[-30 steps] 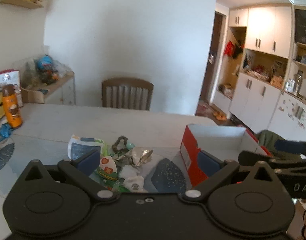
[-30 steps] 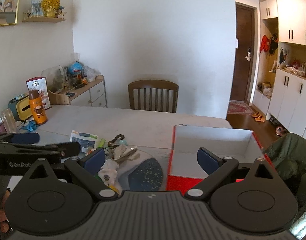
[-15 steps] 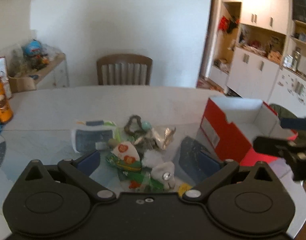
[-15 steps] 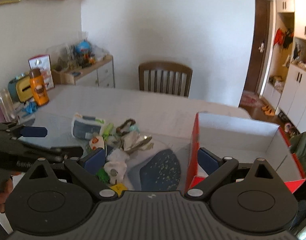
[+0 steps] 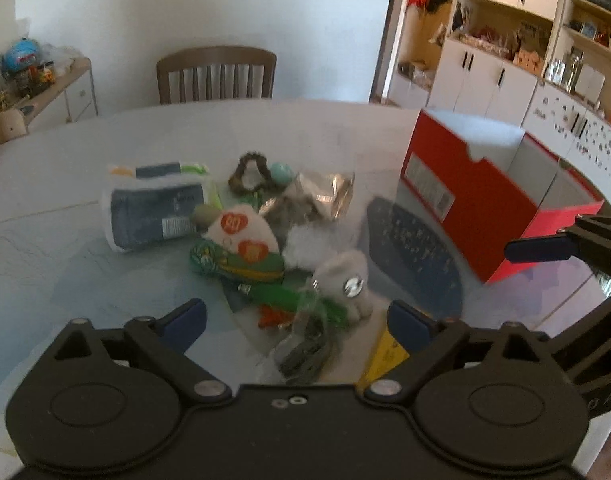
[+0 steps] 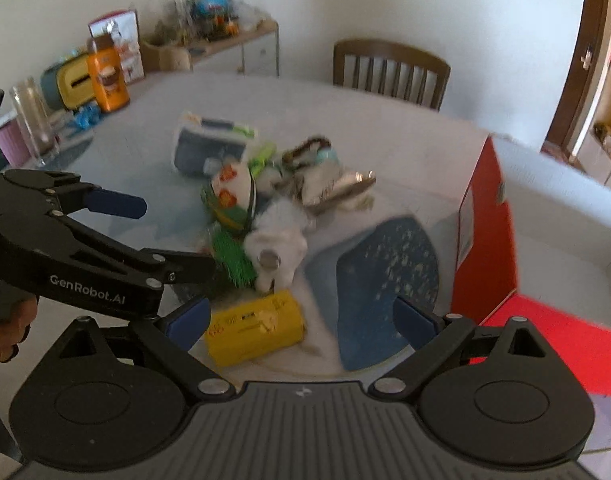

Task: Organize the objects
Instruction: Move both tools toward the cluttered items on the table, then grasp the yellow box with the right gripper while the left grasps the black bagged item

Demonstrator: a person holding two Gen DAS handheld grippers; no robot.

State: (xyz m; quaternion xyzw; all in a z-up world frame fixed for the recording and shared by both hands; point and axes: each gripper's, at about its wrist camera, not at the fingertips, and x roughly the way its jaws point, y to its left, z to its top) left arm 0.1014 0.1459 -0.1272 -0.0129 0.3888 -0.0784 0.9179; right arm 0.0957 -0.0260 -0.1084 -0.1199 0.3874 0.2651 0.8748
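The left gripper (image 5: 297, 318) hangs over the near edge of a heap (image 5: 265, 240) of small things on the table (image 5: 65, 160), its fingers (image 5: 185, 318) wide apart and empty. The heap's nearest bits, a green strip (image 5: 281, 294) and a clear wrapper (image 5: 305, 352), lie between the finger pads; a white plush (image 5: 347, 284) with a shiny stud sits just beyond the right pad.

The right gripper (image 6: 301, 318) is also spread open and holds nothing. A yellow pack (image 6: 255, 330) lies flat between its fingers (image 6: 187, 320), closer to the left one, and a blue mat (image 6: 385, 280) reaches in by the right one.

The heap is a loose tangle: a blue-and-white pouch (image 5: 153, 208) at the far left, a white pad with orange hearts (image 5: 241, 232) on a green leaf-print piece, a dark scrunchie (image 5: 251, 172) beside a pale teal ball (image 5: 281, 170), and crinkled silver foil (image 5: 321, 196). Motion blur softens much of it.

A red box (image 5: 477, 200), open and white inside, stands right of the heap, past the mat. In the left view the right gripper's blue pad shows in front of the box; in the right view the left gripper reaches in from the left, a hand (image 6: 9, 328) on its grip.
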